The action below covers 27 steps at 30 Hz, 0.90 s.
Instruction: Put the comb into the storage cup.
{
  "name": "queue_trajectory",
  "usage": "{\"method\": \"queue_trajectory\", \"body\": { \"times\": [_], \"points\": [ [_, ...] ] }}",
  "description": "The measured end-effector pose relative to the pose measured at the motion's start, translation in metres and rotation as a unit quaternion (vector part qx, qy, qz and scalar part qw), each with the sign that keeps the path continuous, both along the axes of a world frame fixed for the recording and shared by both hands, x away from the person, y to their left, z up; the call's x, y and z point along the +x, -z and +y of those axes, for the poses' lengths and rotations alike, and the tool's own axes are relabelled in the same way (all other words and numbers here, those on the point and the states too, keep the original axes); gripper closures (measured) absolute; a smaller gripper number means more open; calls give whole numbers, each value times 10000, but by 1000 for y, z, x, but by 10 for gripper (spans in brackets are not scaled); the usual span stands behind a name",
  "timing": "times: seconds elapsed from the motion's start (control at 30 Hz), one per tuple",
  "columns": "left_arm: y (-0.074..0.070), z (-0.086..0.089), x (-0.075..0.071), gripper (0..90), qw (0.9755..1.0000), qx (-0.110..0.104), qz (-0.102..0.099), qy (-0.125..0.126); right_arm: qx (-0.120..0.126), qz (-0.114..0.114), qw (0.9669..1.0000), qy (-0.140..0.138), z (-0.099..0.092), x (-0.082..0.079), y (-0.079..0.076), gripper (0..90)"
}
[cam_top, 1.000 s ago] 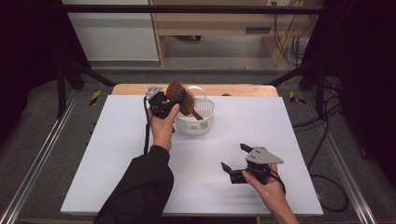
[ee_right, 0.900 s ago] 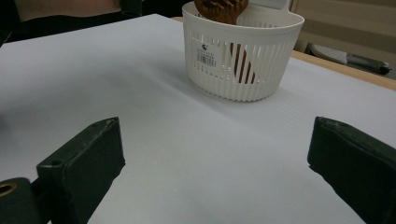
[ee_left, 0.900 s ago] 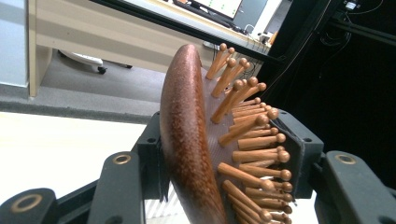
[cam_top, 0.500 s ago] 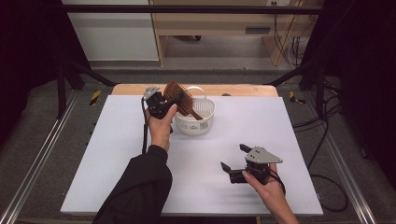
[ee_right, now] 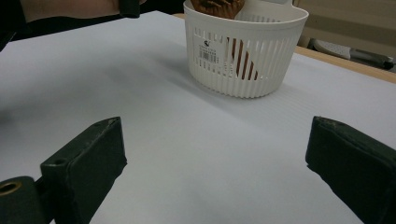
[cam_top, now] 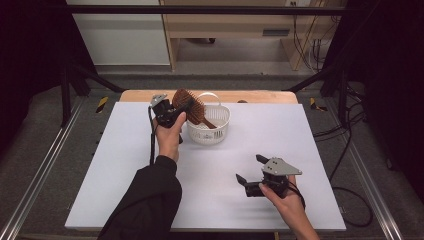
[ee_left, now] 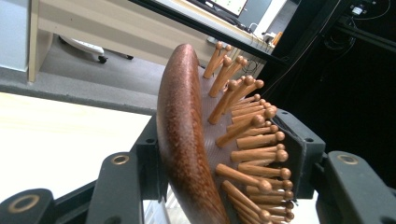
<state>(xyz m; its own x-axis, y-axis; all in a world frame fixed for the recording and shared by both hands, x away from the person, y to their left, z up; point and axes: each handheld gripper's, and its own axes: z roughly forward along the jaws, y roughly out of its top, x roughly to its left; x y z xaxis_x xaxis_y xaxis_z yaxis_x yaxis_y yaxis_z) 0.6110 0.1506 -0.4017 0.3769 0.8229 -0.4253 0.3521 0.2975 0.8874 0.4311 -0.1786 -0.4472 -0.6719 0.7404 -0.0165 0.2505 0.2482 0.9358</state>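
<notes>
Left gripper clamps the brush head – handle slants down into the basket; right gripper gapes wide, holding nothing.

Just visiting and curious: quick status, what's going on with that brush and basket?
Left gripper clamped on wooden hairbrush at white basket rim. Right gripper open, empty, on table. Nothing in the way.

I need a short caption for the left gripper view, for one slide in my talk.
Left gripper shut on a wooden hairbrush, jaws clamping its head from back and bristle side.
</notes>
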Motion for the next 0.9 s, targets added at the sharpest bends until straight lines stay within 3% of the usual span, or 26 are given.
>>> {"method": "queue_trajectory", "body": {
  "times": [0.9],
  "points": [
    [5, 7, 0, 438, 10000, -65, 74, -10, -2, 6, 10000, -9, 0, 0, 0, 51]
  ]
}}
